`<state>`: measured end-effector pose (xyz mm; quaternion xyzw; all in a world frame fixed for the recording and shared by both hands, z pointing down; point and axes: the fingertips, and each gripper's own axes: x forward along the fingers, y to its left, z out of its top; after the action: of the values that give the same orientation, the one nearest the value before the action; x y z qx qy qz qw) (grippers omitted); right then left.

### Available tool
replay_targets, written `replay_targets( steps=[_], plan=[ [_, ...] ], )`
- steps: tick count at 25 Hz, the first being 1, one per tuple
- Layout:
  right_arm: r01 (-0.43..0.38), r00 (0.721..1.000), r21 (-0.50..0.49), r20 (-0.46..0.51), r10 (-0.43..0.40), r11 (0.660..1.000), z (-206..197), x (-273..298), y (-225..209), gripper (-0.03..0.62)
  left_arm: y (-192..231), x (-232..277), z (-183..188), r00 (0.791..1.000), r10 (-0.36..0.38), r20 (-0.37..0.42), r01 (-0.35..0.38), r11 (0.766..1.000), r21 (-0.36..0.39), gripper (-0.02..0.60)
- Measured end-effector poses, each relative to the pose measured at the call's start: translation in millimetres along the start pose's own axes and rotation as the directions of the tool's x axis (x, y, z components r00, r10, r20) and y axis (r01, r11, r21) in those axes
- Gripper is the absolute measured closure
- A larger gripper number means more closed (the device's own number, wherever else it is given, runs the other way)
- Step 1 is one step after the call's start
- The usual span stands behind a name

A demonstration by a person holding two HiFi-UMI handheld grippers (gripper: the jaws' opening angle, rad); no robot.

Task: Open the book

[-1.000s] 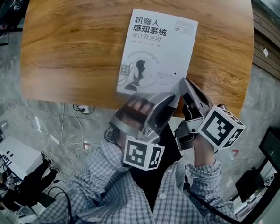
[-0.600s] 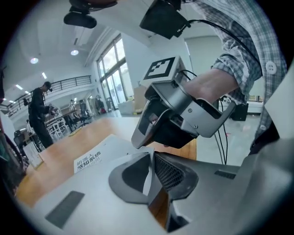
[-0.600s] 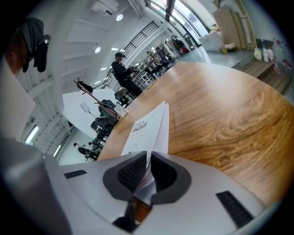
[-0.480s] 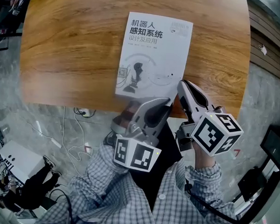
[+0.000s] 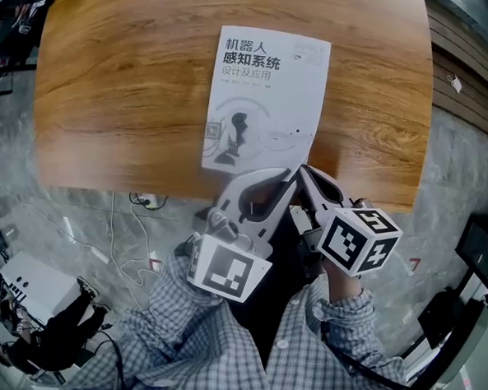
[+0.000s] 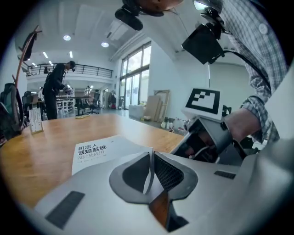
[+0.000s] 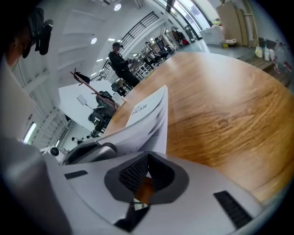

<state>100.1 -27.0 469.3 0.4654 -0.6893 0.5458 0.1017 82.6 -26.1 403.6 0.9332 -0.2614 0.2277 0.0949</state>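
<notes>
The white paperback book (image 5: 267, 92) with a black printed title is lying on the brown wood-grain table (image 5: 111, 83), with its lower edge close to the table's near edge. Both tools are meeting at the book's near right corner. The left gripper (image 5: 285, 178) is gripping the front cover (image 7: 140, 114) at that corner. Its jaws have just been closing, and a thin white sheet is standing edge-on, pinched between the pads. In the right gripper view, the front cover is curving upward off the pages beneath. The right gripper (image 5: 305, 174) is lying just beside the left one, with its tip at the same corner. Its jaws have just been closing further and are now standing fully together. No view is showing whether a page is caught between them. Each tool is carrying a white cube with black square markers at its rear. Sleeves of a checked shirt (image 5: 177, 343) are showing behind the cubes, above a grey stone-pattern floor (image 5: 77, 221).
</notes>
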Motion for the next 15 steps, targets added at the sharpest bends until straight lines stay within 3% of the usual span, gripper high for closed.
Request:
replay_targets(
  steps=[5, 12, 15],
  plan=[
    [0.067, 0.997, -0.084, -0.034, -0.071, 0.994, -8, 13, -4, 0.574, 13, -12, 13, 0.999, 0.002, 0.039, -0.001, 0.999, -0.039, 0.54],
    [0.106, 0.993, -0.103, -0.031, -0.11, 0.989, -9, 13, -5, 0.574, 41, -39, 30, 0.992, 0.065, 0.104, -0.054, 0.993, -0.106, 0.541],
    [0.117, 0.992, -0.101, -0.034, -0.121, 0.988, -10, 14, -5, 0.574, 57, -50, 37, 0.981, 0.116, 0.155, -0.087, 0.98, -0.181, 0.541]
  ],
)
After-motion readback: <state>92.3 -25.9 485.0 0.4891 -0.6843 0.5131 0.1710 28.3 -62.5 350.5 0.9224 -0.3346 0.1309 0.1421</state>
